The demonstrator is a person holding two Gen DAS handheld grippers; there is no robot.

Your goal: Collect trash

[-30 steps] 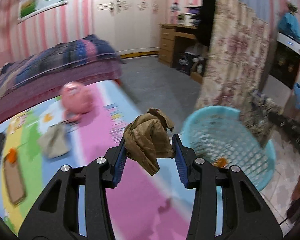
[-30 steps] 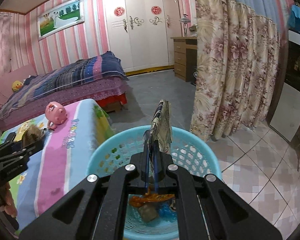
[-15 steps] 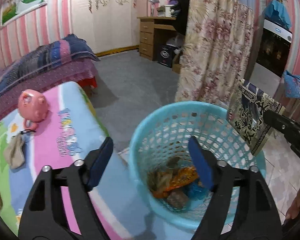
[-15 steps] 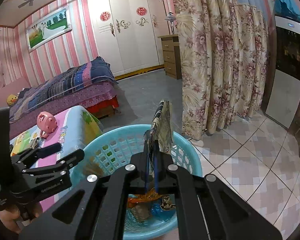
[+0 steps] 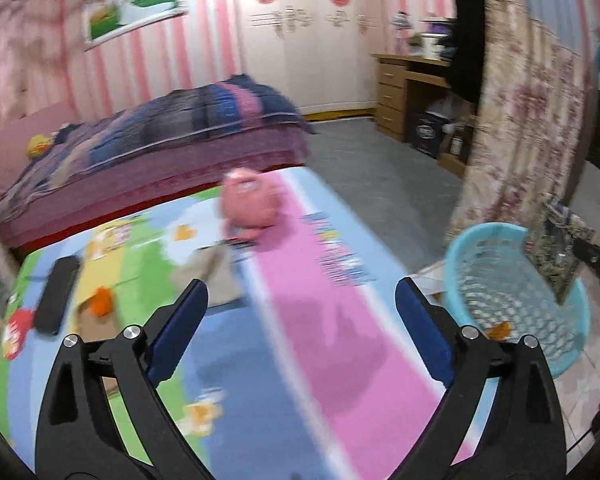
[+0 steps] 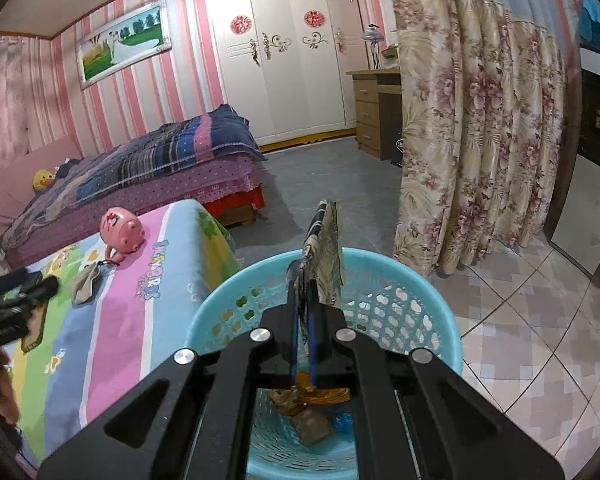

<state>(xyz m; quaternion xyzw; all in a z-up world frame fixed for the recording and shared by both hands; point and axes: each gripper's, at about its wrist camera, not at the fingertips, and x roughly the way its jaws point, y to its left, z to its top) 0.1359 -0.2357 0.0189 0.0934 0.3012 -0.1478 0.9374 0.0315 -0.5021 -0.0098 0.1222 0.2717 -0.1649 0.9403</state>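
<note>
My left gripper (image 5: 300,300) is open and empty above the colourful striped table (image 5: 340,344). A crumpled grey-brown scrap (image 5: 212,276) and a small orange scrap (image 5: 102,300) lie on the table ahead of it. My right gripper (image 6: 305,300) is shut on a flat patterned wrapper (image 6: 326,248) and holds it upright over the blue plastic basket (image 6: 432,300). The basket holds brown, orange and blue trash (image 6: 312,412). The basket (image 5: 480,248) and the wrapper (image 5: 556,252) also show at the right of the left wrist view.
A pink piggy bank (image 5: 252,204) and a black remote (image 5: 56,296) are on the table. A bed (image 6: 140,168) stands behind, a floral curtain (image 6: 480,120) to the right, a wooden desk (image 5: 404,92) and a white wardrobe (image 6: 292,60) at the back.
My left gripper dropped the brown crumpled paper into the basket, opened, and swung back left over the table. My right gripper kept holding the wrapper over the basket.
</note>
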